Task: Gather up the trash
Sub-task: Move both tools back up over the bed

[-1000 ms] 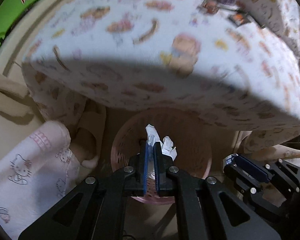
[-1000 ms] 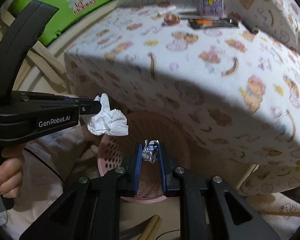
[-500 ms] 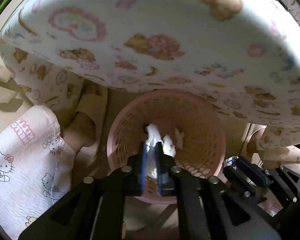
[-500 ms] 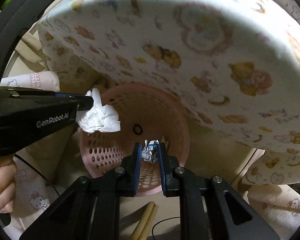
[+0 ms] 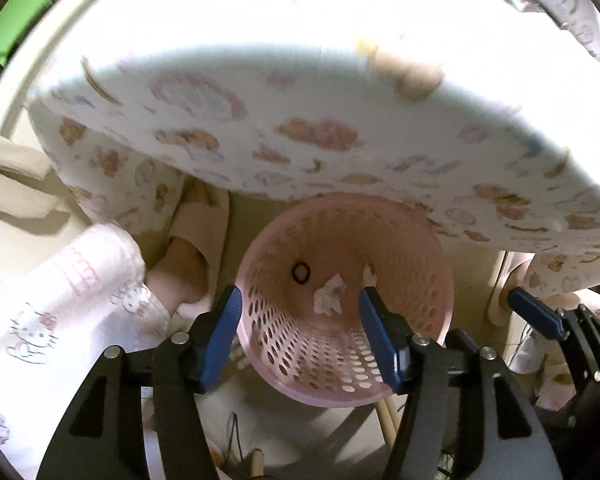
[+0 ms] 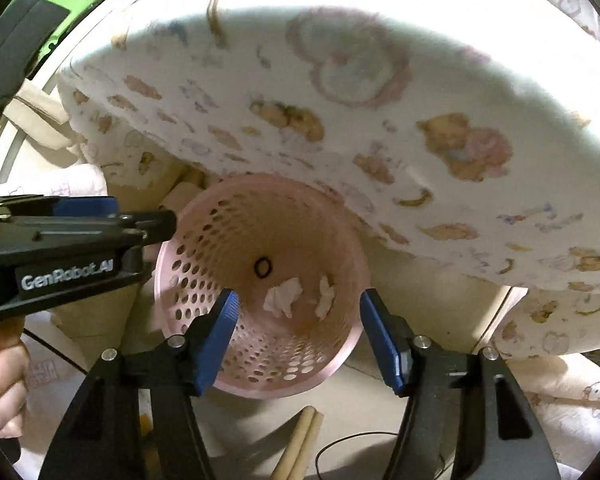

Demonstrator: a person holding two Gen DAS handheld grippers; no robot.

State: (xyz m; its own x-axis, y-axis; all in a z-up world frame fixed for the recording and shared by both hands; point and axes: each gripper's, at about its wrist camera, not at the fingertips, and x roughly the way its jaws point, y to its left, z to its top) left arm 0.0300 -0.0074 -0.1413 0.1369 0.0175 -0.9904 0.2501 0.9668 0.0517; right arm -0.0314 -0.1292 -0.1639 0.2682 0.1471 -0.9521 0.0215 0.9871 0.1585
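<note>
Both the left hand-held gripper (image 5: 300, 336) and right hand-held gripper (image 6: 300, 336) hang spread and empty over the pink perforated wastebasket (image 6: 188, 300), where crumpled tissues (image 6: 284, 296) lie; bumping its rim could tip it.

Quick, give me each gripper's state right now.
Left gripper: open, holding nothing, above the pink basket.
Right gripper: open, holding nothing; two crumpled tissues lie in the basket.

Perforated pink plastic basket (image 6: 204, 304), smooth, semi-gloss; crumpled paper tissue (image 6: 283, 297) inside; printed cloth cover (image 6: 380, 120), matt.
</note>
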